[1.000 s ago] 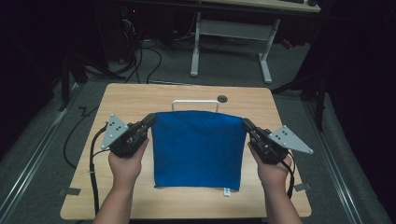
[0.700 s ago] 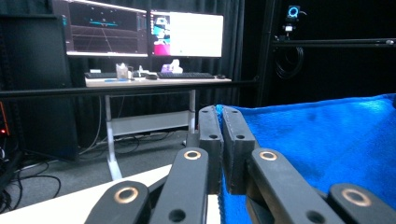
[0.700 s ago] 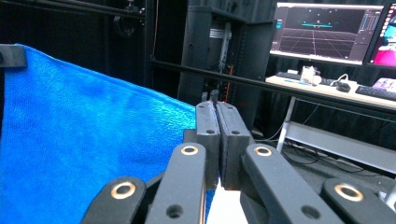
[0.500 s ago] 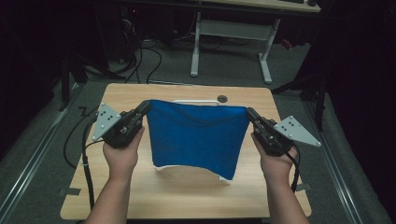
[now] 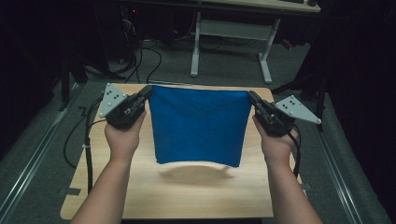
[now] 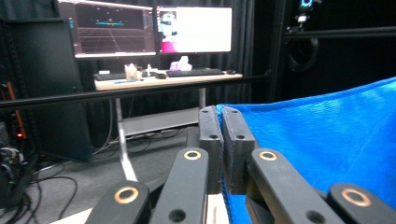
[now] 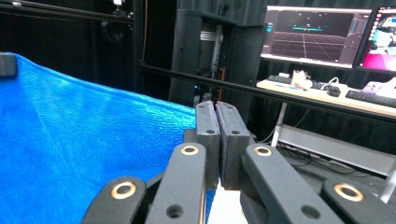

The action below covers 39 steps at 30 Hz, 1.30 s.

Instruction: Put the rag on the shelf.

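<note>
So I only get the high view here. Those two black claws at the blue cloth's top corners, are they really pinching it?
Observer: Yes. In the left gripper view the left gripper has both pads shut on the blue cloth edge.
Operator: And the other one?
Observer: The right gripper is clamped just as tight on its corner of the cloth.
Operator: What's facing them across the room?
Observer: A desk with lit monitors and a keyboard.
</note>
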Motion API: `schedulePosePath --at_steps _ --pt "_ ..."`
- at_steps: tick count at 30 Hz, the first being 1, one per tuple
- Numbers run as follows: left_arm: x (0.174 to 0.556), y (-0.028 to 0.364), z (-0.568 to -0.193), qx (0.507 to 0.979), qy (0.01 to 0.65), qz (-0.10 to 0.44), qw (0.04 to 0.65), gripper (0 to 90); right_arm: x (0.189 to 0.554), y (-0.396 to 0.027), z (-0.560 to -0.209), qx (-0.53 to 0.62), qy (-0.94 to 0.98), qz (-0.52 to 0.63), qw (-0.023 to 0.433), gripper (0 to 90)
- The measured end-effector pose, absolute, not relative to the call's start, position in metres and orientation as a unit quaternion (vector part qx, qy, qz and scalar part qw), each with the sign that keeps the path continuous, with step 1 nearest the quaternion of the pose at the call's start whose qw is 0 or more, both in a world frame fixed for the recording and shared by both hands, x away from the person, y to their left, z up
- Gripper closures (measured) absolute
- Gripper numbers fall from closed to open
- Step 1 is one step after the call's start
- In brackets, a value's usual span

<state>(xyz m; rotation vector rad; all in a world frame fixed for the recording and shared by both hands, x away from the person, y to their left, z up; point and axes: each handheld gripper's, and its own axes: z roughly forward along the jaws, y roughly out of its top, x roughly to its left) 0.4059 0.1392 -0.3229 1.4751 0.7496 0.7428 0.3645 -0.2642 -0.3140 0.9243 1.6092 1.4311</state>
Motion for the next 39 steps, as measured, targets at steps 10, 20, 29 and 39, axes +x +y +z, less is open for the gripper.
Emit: schedulePosePath --at_steps 10,20,29,39 --pt "0.449 0.13 -0.316 0.66 0.328 0.349 0.579 88.0 0.402 -0.264 -0.31 0.382 0.633 0.551 0.388 89.2" --pt "0.499 0.128 -0.323 0.68 0.358 0.349 0.536 87.9 0.453 -0.252 -0.309 0.394 0.648 0.515 0.399 89.2" --pt "0.528 0.122 -0.359 0.713 0.391 0.313 0.491 87.8 0.491 -0.246 -0.333 0.417 0.677 0.464 0.39 89.2" --pt "0.531 0.125 -0.418 0.746 0.405 0.25 0.465 87.8 0.502 -0.25 -0.395 0.447 0.706 0.431 0.34 89.1"
